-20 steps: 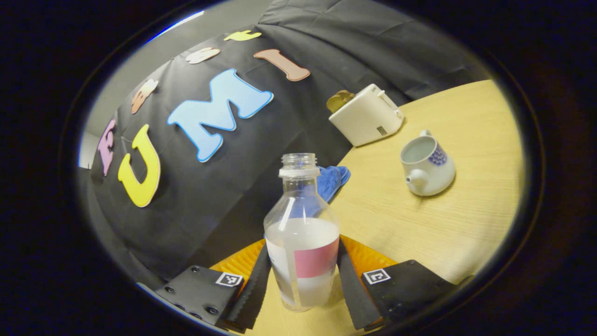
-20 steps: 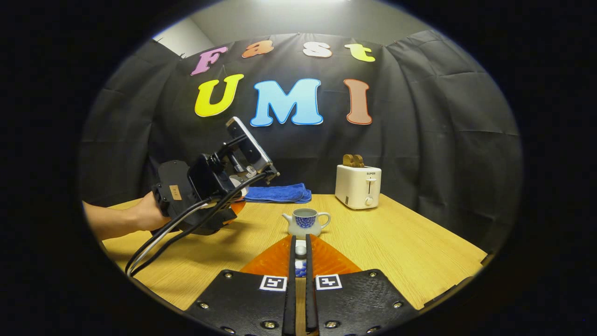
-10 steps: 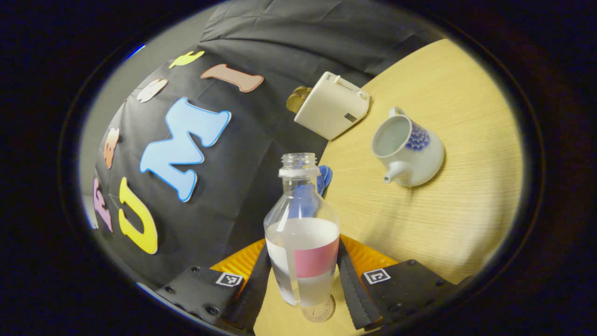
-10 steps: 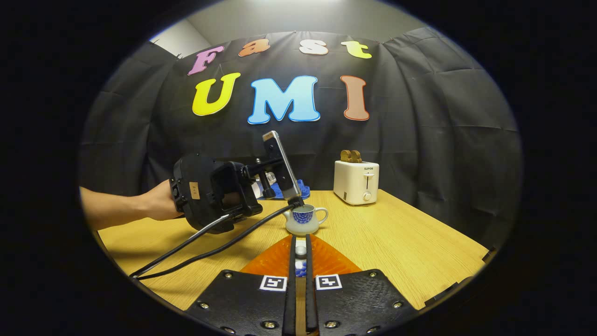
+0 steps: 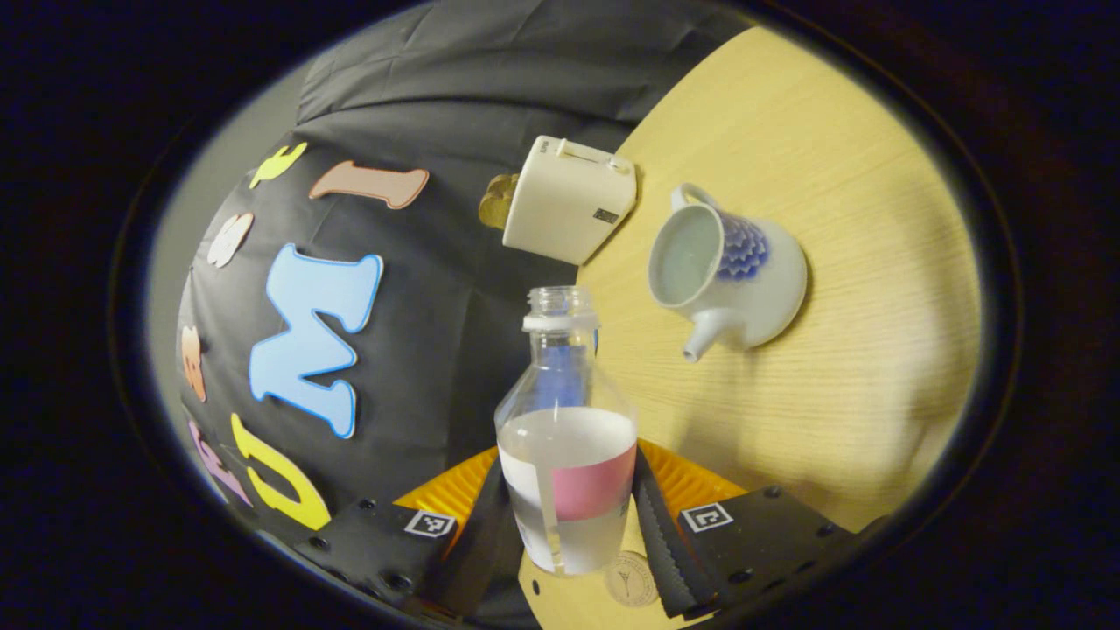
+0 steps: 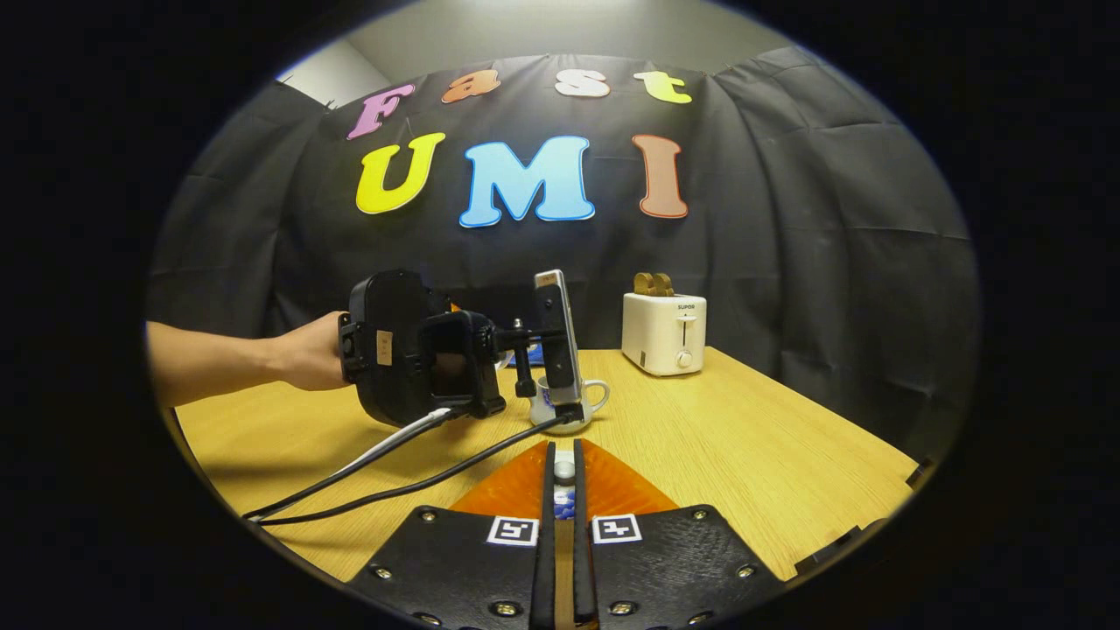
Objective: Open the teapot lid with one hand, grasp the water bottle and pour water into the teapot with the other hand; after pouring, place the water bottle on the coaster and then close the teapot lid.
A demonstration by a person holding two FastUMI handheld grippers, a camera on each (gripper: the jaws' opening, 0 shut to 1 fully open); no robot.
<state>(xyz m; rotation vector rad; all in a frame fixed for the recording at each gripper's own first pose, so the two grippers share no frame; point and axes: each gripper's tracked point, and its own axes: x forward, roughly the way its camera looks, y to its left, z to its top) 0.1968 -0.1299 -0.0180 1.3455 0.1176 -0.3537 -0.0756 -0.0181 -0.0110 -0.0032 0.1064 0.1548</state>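
My left gripper [image 5: 569,465] is shut on a clear, uncapped water bottle [image 5: 565,442] with a pink label, part full of water. The view is rolled, and the bottle's mouth lies to the left of the open white-and-blue teapot [image 5: 728,273], apart from it. A round coaster [image 5: 631,579] lies on the table just under the bottle. My right gripper [image 6: 564,455] is shut on the teapot lid [image 6: 564,471], held low over the table. In the right gripper view a hand [image 6: 306,363] holds the left gripper [image 6: 420,359] in front of the teapot [image 6: 584,404], hiding most of it.
A white toaster [image 5: 569,198] [image 6: 665,332] stands at the back of the wooden table [image 5: 831,394] [image 6: 744,455]. A blue towel [image 5: 560,376] shows through the bottle's neck. Black cables [image 6: 376,494] trail from the left gripper across the table.
The left gripper has carried the bottle closer to the teapot and rolled further. In the right gripper view it moved right, now covering the teapot. The right gripper kept still with the lid.
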